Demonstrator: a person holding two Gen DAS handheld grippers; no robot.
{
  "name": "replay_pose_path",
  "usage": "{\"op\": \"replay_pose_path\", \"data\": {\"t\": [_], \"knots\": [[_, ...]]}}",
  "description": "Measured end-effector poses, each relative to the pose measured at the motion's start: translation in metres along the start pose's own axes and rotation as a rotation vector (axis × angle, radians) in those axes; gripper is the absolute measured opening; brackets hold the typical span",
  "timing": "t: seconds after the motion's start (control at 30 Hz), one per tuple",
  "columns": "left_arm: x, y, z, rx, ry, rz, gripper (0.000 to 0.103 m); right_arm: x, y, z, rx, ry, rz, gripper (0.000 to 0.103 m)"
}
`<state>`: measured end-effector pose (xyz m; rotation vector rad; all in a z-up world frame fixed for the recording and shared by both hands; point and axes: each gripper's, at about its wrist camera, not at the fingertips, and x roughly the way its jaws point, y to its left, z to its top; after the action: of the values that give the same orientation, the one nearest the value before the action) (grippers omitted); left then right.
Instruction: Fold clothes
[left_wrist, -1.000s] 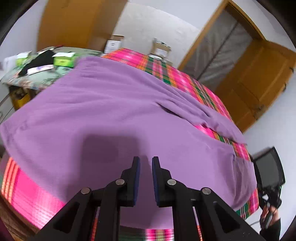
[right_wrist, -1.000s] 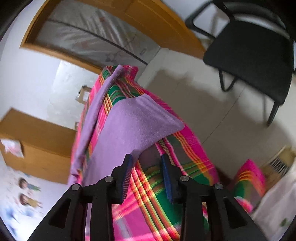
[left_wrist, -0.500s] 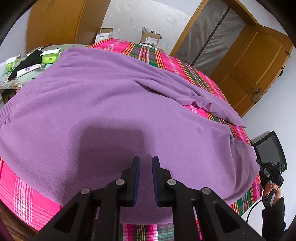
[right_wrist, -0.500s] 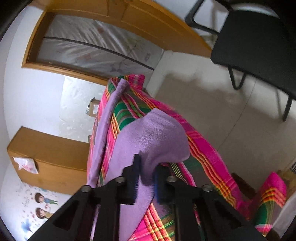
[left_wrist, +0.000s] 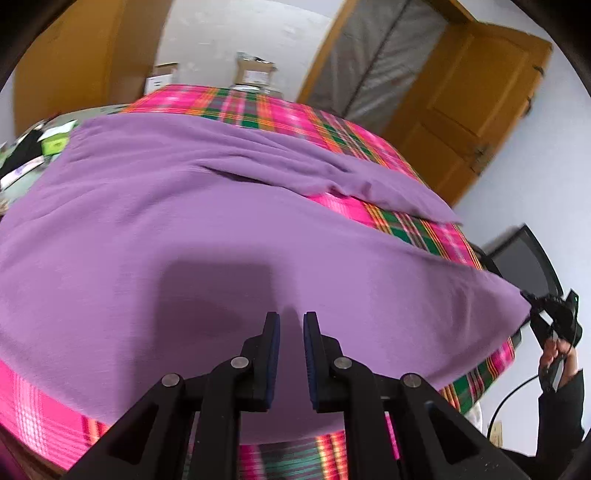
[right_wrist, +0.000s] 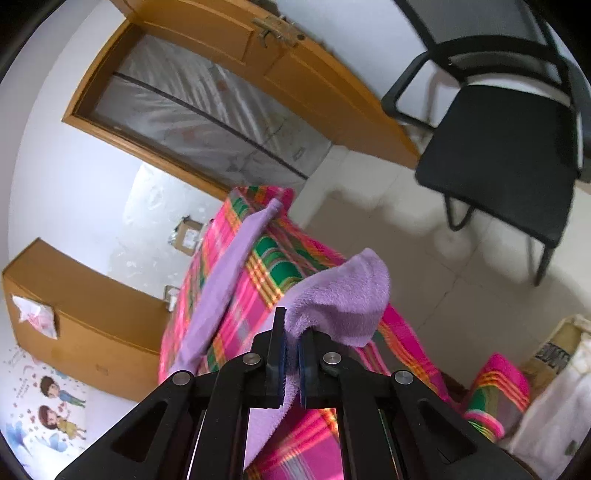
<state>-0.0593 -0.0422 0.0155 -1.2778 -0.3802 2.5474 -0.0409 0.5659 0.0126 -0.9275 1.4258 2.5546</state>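
The right gripper (right_wrist: 291, 347) pinches a corner of the purple garment (right_wrist: 340, 295), lifted above the plaid bedcover (right_wrist: 280, 258). Beyond the bedcover, a black chair (right_wrist: 498, 162) stands on the floor.

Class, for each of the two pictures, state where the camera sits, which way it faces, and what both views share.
Left wrist: on the left claw, angled down over the purple garment on the plaid cloth; a hand holds the right claw at the garment's corner.
Right wrist: on the right claw, shut on that corner, facing door and chair.
Shared: garment, plaid cloth, door.
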Motion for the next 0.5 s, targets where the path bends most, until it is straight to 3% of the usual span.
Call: {"op": "replay_pose_path", "data": {"t": [0.23, 0.4, 0.5], "knots": [[0.010, -0.013, -0.004, 0.043, 0.035, -0.028, 0.012, -0.006, -0.028, -0.011, 0.056, 0.010, -0.062, 0.008], [0.013, -0.017, -0.005, 0.056, 0.043, -0.039, 0.012, -0.035, -0.049, -0.003, 0.094, -0.122, -0.237, 0.011], [0.015, -0.019, -0.005, 0.055, 0.048, -0.045, 0.012, -0.038, -0.029, -0.003, -0.041, -0.156, -0.247, 0.012]]}}
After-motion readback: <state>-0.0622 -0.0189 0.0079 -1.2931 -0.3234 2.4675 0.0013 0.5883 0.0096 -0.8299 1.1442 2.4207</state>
